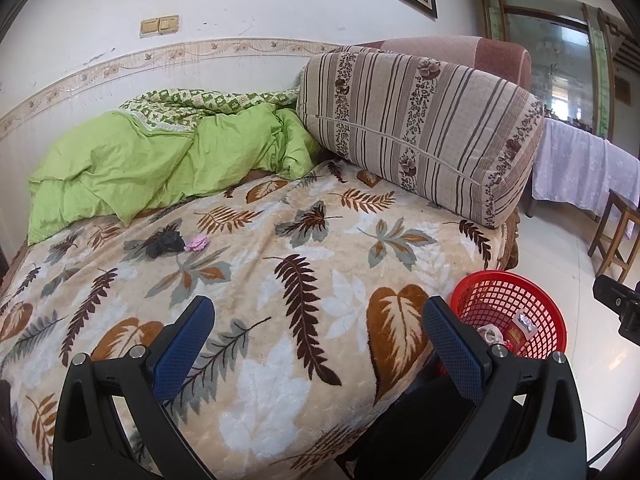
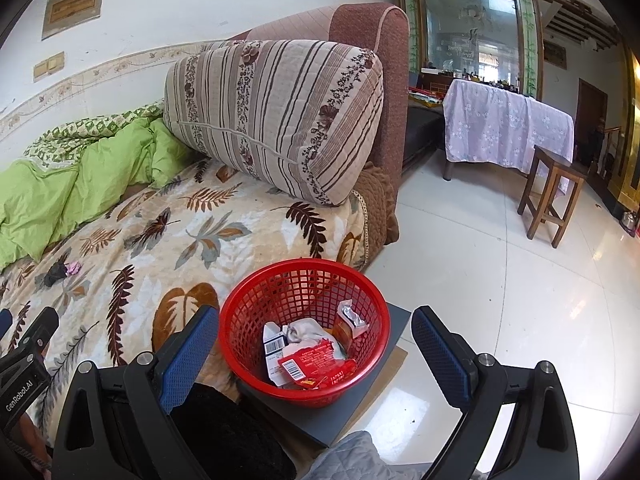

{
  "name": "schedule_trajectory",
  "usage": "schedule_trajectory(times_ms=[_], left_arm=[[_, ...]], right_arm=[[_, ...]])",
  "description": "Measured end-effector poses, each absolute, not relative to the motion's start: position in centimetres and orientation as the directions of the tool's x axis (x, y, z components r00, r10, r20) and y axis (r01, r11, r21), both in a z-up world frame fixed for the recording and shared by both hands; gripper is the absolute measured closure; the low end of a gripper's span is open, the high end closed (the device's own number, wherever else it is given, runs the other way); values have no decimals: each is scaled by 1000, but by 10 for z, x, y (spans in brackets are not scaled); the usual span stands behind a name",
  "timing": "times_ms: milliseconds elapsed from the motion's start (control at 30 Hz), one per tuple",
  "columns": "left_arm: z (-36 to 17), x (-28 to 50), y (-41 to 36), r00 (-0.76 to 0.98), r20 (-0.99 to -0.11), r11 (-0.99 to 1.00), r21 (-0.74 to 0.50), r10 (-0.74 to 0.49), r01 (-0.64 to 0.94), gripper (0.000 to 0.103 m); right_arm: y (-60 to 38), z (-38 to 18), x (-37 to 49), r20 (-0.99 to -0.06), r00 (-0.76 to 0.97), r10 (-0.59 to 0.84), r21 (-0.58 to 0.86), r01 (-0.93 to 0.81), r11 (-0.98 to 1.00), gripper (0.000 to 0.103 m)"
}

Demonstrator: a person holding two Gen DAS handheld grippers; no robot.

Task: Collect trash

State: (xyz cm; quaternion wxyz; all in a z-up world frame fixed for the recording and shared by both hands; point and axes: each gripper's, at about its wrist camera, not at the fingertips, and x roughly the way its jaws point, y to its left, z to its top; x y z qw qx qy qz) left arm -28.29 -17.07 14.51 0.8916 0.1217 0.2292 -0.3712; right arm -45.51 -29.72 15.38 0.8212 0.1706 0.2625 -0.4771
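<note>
Both grippers are spread wide and carry nothing. Directly ahead of the right gripper (image 2: 314,344) sits the red basket (image 2: 240,320), already holding wrappers (image 2: 316,360). The left gripper (image 1: 318,344) hovers over the leaf blanket (image 1: 280,360); well ahead and to its left lie a black scrap (image 1: 162,243) touching a pink scrap (image 1: 197,243). Risk, as I judge it: the plush blanket may bunch into the jaws, or one scrap may drag the other aside.

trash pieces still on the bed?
2: a black crumpled piece and a pink crumpled piece, touching side by side on the leaf-print blanket near the green quilt. More may hide in the quilt folds.
</note>
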Motion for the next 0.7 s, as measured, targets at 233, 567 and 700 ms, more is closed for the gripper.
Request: schedule_trajectory(times_ms=[233,567,700], left_arm=[[151,-286,-157,635,-477,706,40,-608,707,0],[159,-289,-129,664,-457,730,44,-592,682,0],[158,-269,-109,693,-475,782,18,-542,624,0]], right_arm=[[-290,160,-457,-574,428,-698,35,864,501,5],[-272,171,-444,-533,509,-676,29,810,586,5],[-271,171,-416,-554,555,-621,27,757,653,5]])
